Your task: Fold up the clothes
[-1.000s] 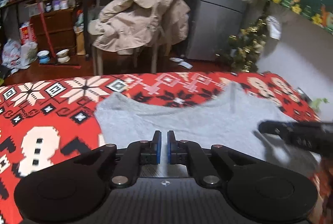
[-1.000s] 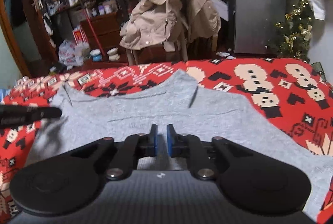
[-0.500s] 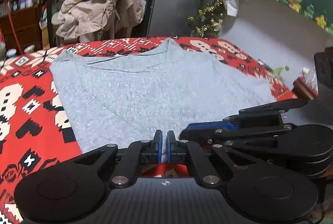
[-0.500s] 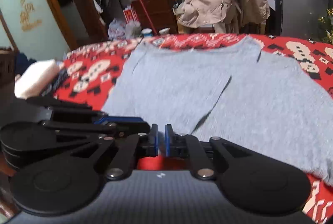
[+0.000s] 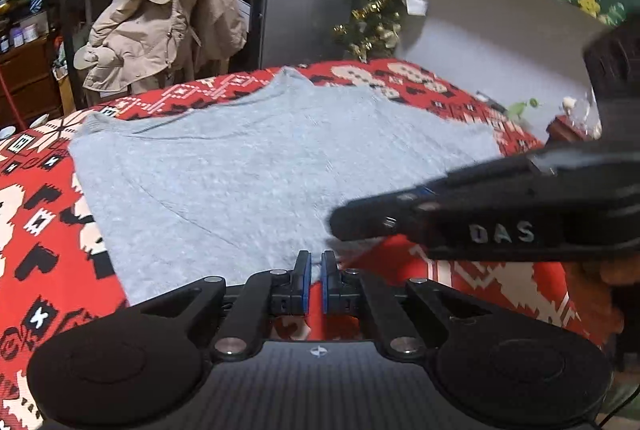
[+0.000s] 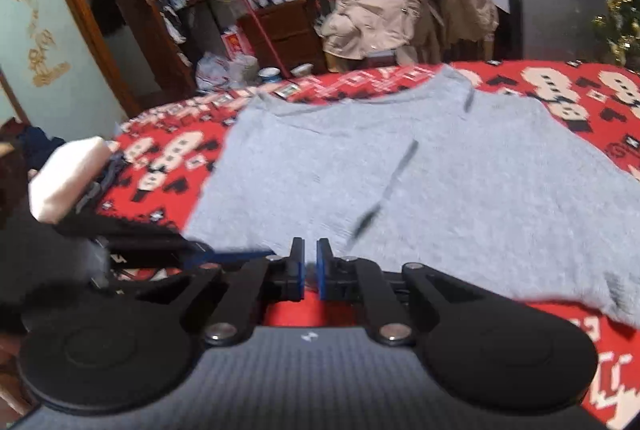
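A grey shirt (image 5: 256, 166) is spread flat on a red patterned blanket (image 5: 36, 214), its surface smooth, with a faint curved seam seen in the left wrist view and a dark crease line running from 12 toward 6 o'clock in the right wrist view. In the left wrist view the shirt fills the centre, and its near hem is met at 6 o'clock by the left gripper (image 5: 315, 276), which is clenched with nothing visibly held. The right gripper (image 5: 460, 218) is seen entering from 3 o'clock, low over the hem. In the right wrist view the right gripper (image 6: 310, 272) is likewise clenched at the hem, its jaws having just been closing; whether cloth is pinched cannot be told. No containers can be made out clearly.
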### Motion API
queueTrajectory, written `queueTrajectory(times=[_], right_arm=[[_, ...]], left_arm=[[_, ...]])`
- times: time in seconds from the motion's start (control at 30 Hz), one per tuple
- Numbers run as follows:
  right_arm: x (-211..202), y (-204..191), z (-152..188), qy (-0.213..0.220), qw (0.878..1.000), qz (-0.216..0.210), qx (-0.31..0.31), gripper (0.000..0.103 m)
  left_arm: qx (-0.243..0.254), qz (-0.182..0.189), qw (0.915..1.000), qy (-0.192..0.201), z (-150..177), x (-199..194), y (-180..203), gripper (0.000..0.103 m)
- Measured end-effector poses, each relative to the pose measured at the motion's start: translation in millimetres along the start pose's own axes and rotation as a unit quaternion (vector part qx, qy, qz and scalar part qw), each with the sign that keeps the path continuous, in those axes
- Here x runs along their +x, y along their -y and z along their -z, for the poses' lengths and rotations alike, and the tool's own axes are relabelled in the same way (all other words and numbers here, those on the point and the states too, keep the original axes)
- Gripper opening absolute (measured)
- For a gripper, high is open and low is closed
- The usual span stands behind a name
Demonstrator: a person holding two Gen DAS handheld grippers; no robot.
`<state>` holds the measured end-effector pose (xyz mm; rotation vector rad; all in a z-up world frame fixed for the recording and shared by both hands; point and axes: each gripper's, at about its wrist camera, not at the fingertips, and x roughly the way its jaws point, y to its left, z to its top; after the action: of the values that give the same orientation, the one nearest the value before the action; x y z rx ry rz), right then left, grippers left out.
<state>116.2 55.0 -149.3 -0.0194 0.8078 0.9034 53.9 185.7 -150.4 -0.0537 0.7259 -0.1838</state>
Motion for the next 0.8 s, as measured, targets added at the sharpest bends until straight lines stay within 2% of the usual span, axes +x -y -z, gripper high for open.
queueTrajectory(times=[0.2,0.37,0.47,0.63,0.8], right_arm=[[10,5,6,-0.033,0.999,0.012,-0.001,0.006],[-2,10,7,-0.015,1.000,0.004,0.010,0.006],[2,-1,-1,-0.007,1.000,-0.008,-0.002,0.006],[25,-23,-10,-0.025,0.999,-0.023,-0.025,0.006],[27,-11,-2,-0.039,0.999,-0.012,-0.001,0.000]], left_arm=[[0.002,-0.001,1.0000,0.004,2,-13,1,0.004],[-0.011,-0.028,0.9994,0.017,-1,-25,-10,0.004],[-0.026,-0.043,0.9986,0.019,-2,-28,-22,0.004],[-0.054,-0.055,0.9970,0.003,4,-24,-40,0.004],[-0.071,-0.054,0.9960,0.001,13,-24,-50,0.004]])
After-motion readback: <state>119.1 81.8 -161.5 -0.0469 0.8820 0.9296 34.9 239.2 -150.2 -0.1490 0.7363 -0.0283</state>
